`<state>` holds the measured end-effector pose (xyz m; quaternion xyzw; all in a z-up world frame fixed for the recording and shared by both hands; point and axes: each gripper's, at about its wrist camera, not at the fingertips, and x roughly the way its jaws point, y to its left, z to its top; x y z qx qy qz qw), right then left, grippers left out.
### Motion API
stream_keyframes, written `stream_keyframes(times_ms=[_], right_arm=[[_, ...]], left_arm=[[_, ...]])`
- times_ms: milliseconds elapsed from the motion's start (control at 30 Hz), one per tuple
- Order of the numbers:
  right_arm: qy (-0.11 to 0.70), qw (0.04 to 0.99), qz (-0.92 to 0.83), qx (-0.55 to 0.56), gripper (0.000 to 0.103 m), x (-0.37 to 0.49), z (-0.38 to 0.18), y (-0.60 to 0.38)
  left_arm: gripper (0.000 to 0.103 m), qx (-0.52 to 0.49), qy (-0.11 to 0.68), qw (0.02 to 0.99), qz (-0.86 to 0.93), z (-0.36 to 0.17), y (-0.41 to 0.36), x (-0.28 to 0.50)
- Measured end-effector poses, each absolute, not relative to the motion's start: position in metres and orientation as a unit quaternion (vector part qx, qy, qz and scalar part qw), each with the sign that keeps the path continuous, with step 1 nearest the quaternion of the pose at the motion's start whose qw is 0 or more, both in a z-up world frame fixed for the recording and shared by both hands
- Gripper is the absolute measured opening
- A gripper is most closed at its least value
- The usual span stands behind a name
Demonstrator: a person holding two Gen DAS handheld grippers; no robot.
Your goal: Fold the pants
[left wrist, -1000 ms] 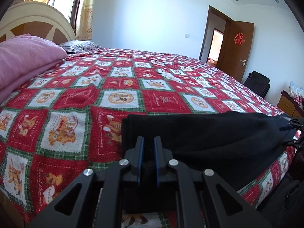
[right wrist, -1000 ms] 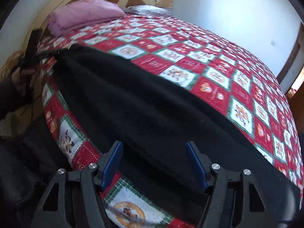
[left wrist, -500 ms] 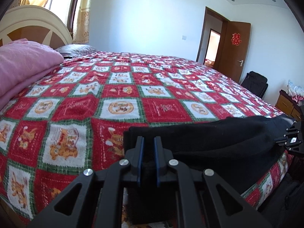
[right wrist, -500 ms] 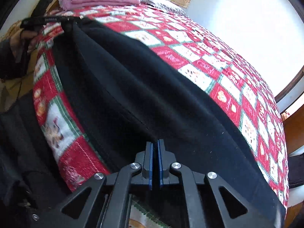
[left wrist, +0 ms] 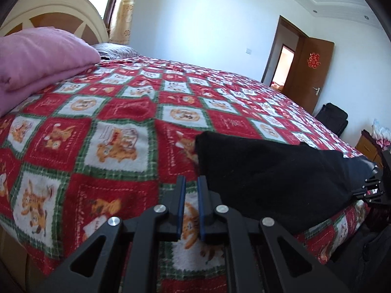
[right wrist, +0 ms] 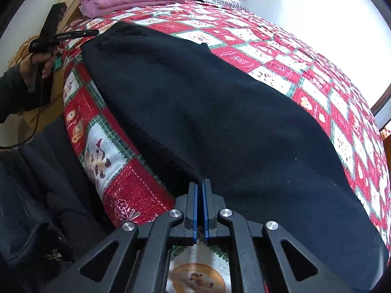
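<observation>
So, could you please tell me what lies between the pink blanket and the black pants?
Nothing but the bare red patchwork quilt; the left wrist view shows that stretch between the pink blanket and the black pants clearly.

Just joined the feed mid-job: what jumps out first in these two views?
The black pants dominate, stretched along the near edge of the red checkered bedspread. The right gripper is pinched shut on their near hem, while the left gripper sits just off the other end with only bedspread showing in its narrow gap. A folded pink blanket lies by the headboard.
</observation>
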<state>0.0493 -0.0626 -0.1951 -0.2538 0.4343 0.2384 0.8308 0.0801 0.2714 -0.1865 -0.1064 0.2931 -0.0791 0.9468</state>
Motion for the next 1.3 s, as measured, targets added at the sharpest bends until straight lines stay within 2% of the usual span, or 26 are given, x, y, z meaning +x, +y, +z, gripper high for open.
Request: stream_keyframes(times_ms=[333, 433, 500, 567, 600, 667, 700, 733, 1000, 1167, 1300], right_arm=[[0.439, 0.828, 0.236, -0.254, 0.003, 0.043, -0.198, -0.059], [0.441, 0.827, 0.237, -0.254, 0.003, 0.042, -0.200, -0.057], [0.443, 0.827, 0.236, -0.252, 0.004, 0.045, -0.204, -0.058], [0.447, 0.830, 0.241, -0.231, 0.004, 0.048, -0.201, -0.065], [0.448, 0.832, 0.239, -0.224, 0.006, 0.049, -0.197, -0.069], [0.450, 0.838, 0.231, -0.205, 0.022, 0.050, -0.190, -0.083], [0.452, 0.842, 0.224, -0.192, 0.042, 0.049, -0.186, -0.092], [0.452, 0.847, 0.216, -0.178, 0.049, 0.049, -0.181, -0.104], [0.419, 0.904, 0.075, -0.041, 0.049, 0.017, -0.129, -0.250], [0.396, 0.915, -0.038, 0.057, 0.049, -0.007, -0.119, -0.339], [0.379, 0.918, -0.075, 0.086, 0.049, -0.020, -0.118, -0.370]], left_arm=[[0.012, -0.115, 0.270, 0.952, -0.091, -0.164, 0.250, 0.075], [0.028, -0.105, 0.267, 0.952, -0.111, -0.155, 0.232, 0.078], [0.052, -0.104, 0.266, 0.950, -0.127, -0.152, 0.218, 0.082], [0.058, -0.098, 0.273, 0.946, -0.148, -0.148, 0.198, 0.087], [0.058, -0.095, 0.276, 0.943, -0.161, -0.146, 0.187, 0.091], [0.058, -0.079, 0.286, 0.935, -0.193, -0.141, 0.159, 0.097], [0.058, -0.065, 0.289, 0.932, -0.207, -0.139, 0.144, 0.101], [0.058, -0.050, 0.294, 0.927, -0.225, -0.137, 0.126, 0.105], [0.058, 0.039, 0.329, 0.875, -0.353, -0.136, -0.005, 0.122], [0.057, 0.091, 0.334, 0.834, -0.430, -0.136, -0.078, 0.109], [0.052, 0.116, 0.335, 0.810, -0.467, -0.137, -0.110, 0.099]])
